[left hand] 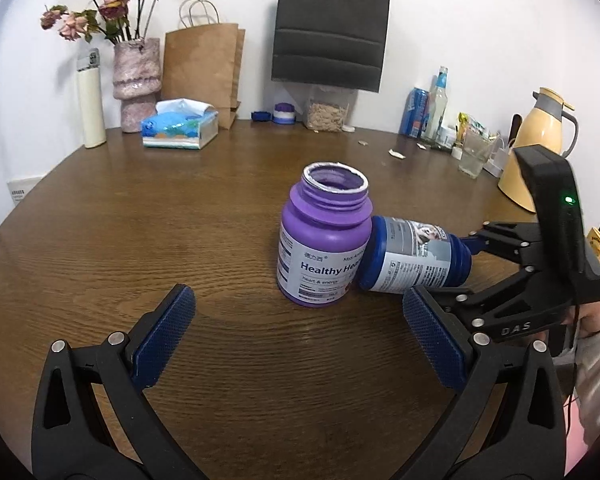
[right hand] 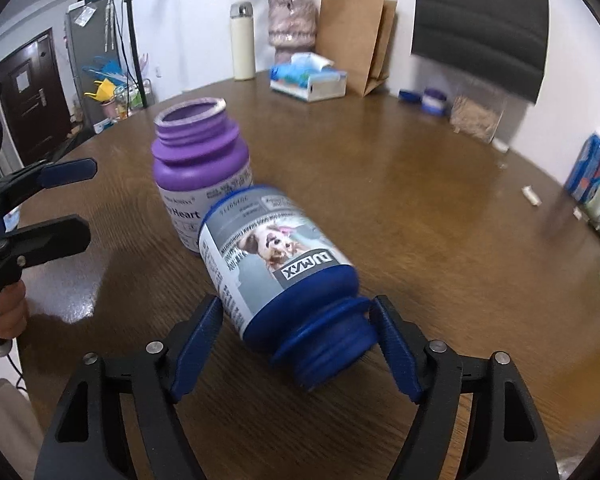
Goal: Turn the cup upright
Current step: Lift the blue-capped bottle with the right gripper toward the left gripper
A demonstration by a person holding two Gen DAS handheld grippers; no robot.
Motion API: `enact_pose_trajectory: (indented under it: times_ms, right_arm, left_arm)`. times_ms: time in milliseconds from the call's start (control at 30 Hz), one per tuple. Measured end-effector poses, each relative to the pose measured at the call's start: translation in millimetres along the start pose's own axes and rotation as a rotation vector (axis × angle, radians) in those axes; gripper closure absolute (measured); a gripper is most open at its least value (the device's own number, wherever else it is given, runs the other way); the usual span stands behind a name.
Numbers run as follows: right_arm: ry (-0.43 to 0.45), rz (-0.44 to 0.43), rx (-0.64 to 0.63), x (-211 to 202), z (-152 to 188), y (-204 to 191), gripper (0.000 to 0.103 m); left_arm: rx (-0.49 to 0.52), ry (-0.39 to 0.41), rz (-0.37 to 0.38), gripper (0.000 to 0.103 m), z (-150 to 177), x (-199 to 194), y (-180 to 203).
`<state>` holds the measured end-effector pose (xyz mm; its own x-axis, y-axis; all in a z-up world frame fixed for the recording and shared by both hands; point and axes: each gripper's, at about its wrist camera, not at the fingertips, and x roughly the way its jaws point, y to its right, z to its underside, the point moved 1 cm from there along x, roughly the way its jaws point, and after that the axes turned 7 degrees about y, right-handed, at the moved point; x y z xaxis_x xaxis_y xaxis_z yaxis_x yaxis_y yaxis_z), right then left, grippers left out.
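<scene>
The blue bottle [right hand: 280, 268] lies on its side near the middle of the bench [right hand: 440, 220], well clear of every edge. Its base rests against the lower wall of the purple bottle [right hand: 202, 168], which stands upright with an open mouth. Its threaded neck points toward the right claw [right hand: 298, 338]. This is the item to be stood up; the purple bottle needs no correction.

The right claw is apart, with one pad on each side of the blue bottle's neck and shoulder. The right wrist view does not show firm contact on either pad, so the bottle is judged not yet gripped. The neck is the narrowest accessible section and faces the claw, which probably explains this approach.

The left claw [left hand: 296, 344] is also wide apart and holds nothing. It hangs short of both bottles on the near side of the bench, clear of the work.

Caution: the purple bottle acts as a stop behind the blue bottle's base. Pivoting the blue bottle upward may push the purple one over. Clutter stands along the far edge, well apart.
</scene>
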<state>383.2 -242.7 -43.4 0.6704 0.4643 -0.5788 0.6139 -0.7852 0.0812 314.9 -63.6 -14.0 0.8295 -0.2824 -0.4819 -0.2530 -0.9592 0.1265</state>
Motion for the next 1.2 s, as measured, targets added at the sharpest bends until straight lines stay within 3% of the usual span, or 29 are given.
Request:
enact_pose_trajectory:
  times_ms: [67, 133, 367, 533, 600, 667, 733, 867, 1000, 1100, 1133, 1167, 1200]
  right_arm:
    - [-0.02, -0.019, 0.03, 6, 1, 2, 0.025]
    - [-0.016, -0.037, 0.025, 2, 6, -1, 0.036]
    - [-0.026, 0.008, 0.034, -28, 34, -31, 0.038]
    - [-0.023, -0.085, -0.02, -52, 58, -79, 0.037]
    - [-0.02, -0.133, -0.045, -54, 61, -96, 0.037]
    - [-0.015, -0.166, -0.074, -52, 61, -108, 0.037]
    - [-0.007, -0.189, -0.112, -50, 62, -118, 0.037]
    - [0.002, -0.176, -0.118, -44, 59, -117, 0.035]
    - [0.009, -0.036, -0.047, -42, 62, -102, 0.034]
    - [0.041, -0.014, 0.097, -42, 61, -80, 0.034]
    - [0.047, -0.007, 0.121, -43, 60, -77, 0.034]
    - [0.053, 0.005, 0.136, -44, 60, -76, 0.034]
    - [0.057, 0.028, 0.149, -43, 59, -73, 0.034]
  left_arm:
    - [0.005, -0.017, 0.007, 0.0, 0, 3, 2]
    - [0.017, -0.022, 0.002, 0.0, 2, 3, 6]
    - [0.02, -0.018, 0.062, 0.0, 10, -13, 19]
    - [0.001, -0.042, 0.141, 0.001, 10, -14, 29]
    - [-0.014, -0.071, 0.146, 0.011, 11, -8, 30]
    - [-0.02, -0.106, 0.129, 0.036, 13, -3, 29]
    - [-0.014, -0.137, 0.099, 0.047, 18, 1, 26]
    - [-0.028, -0.126, 0.07, 0.052, 20, -4, 17]
    - [-0.018, -0.104, 0.025, 0.052, 20, -12, 9]
    - [-0.014, -0.097, -0.004, 0.052, 22, -16, 6]
    - [-0.007, -0.098, -0.01, 0.045, 22, -16, 7]
    - [0.003, -0.1, -0.027, 0.03, 20, -17, 6]
    - [0.009, -0.101, -0.029, 0.025, 15, -18, 5]
